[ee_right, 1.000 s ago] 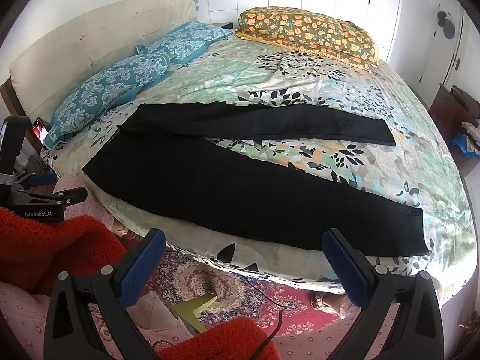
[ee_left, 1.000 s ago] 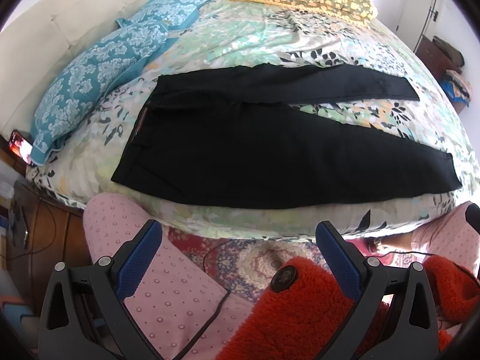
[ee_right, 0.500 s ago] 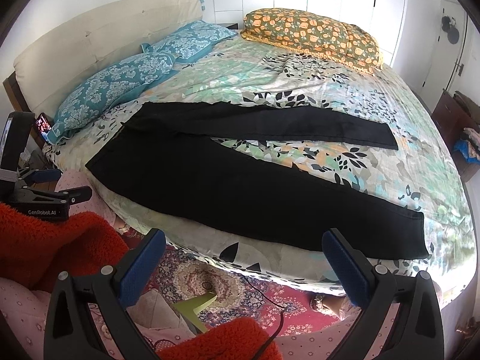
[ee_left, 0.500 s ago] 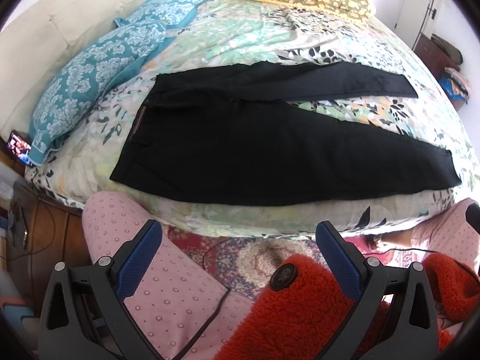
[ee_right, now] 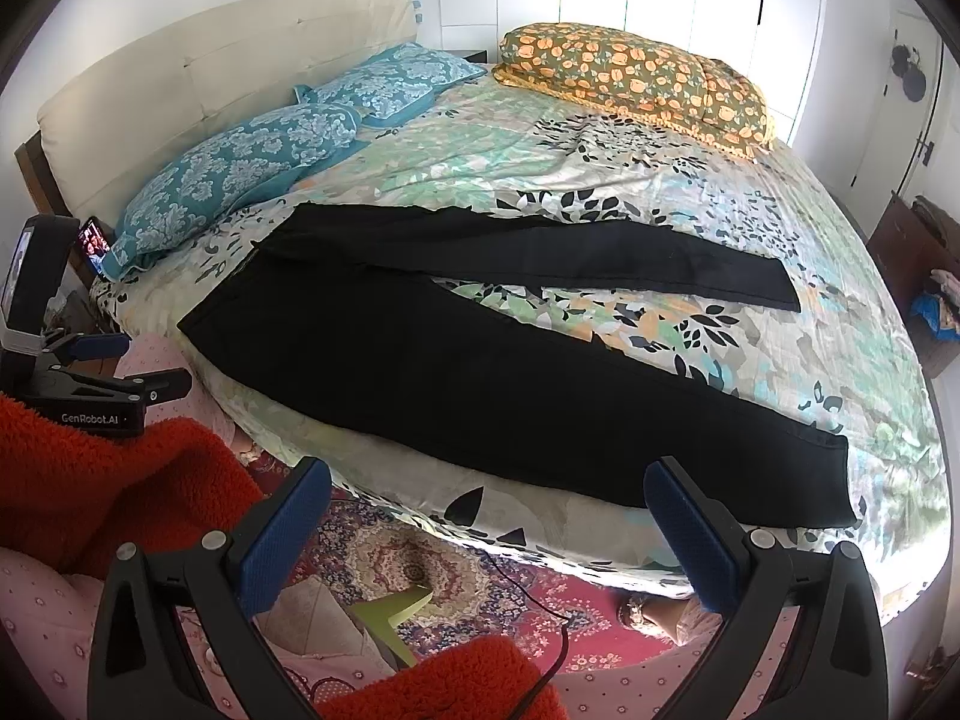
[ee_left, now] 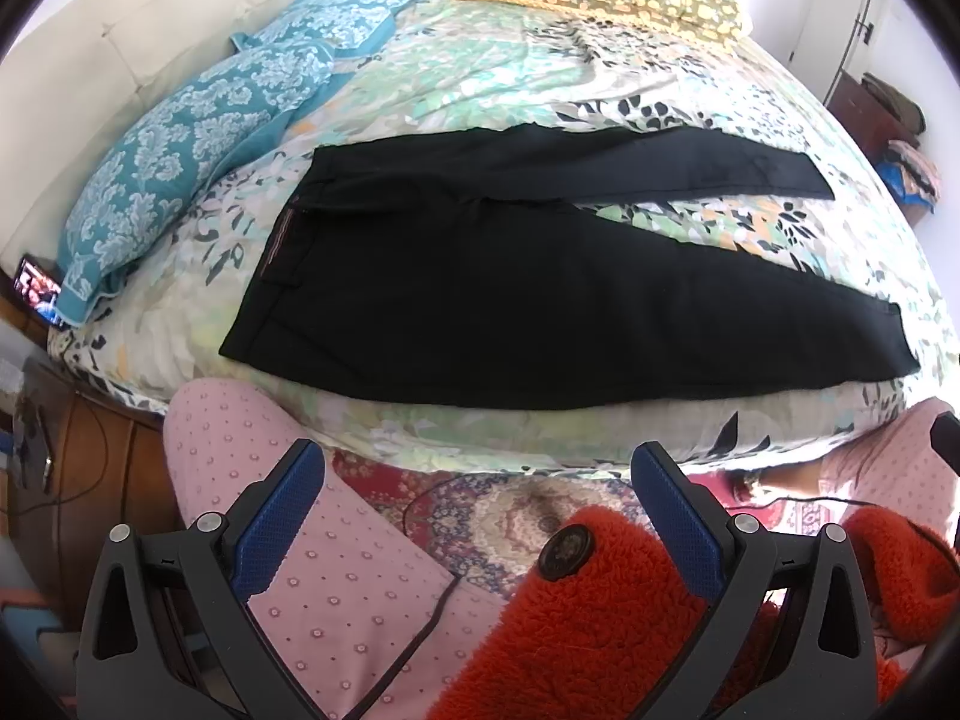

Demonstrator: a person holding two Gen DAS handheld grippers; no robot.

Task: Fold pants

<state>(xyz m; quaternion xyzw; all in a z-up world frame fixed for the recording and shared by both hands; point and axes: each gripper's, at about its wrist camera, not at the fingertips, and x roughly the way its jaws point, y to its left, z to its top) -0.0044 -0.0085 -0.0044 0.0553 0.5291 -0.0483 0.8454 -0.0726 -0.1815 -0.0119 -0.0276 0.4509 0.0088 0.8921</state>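
Black pants [ee_left: 540,300] are lying spread flat on a floral-covered bed [ee_left: 540,78], waistband toward the blue pillows [ee_left: 198,138] and legs splayed apart in a narrow V, the near leg running along the mattress edge. A person in a red fleece sleeve [ee_left: 600,618] and pink dotted trousers is standing at the bedside, holding the left gripper [ee_left: 477,510] and the right gripper [ee_right: 486,516] back over the patterned rug [ee_right: 420,564], both with jaws spread wide and gripping nothing, well short of the cloth.

The fold is not yet begun, and several things are looking risky. The near leg's cuff [ee_right: 834,480] is sitting close to the drop, so a careless tug is likely to be dragging it off toward the floor. The dark fabric is lying thin on a soft, loose cover; a pinch that is going too deep is apt to be catching the bedding as well, while a shallow one is taking only the top layer. A cable [ee_right: 540,594] is trailing across the rug near the feet.
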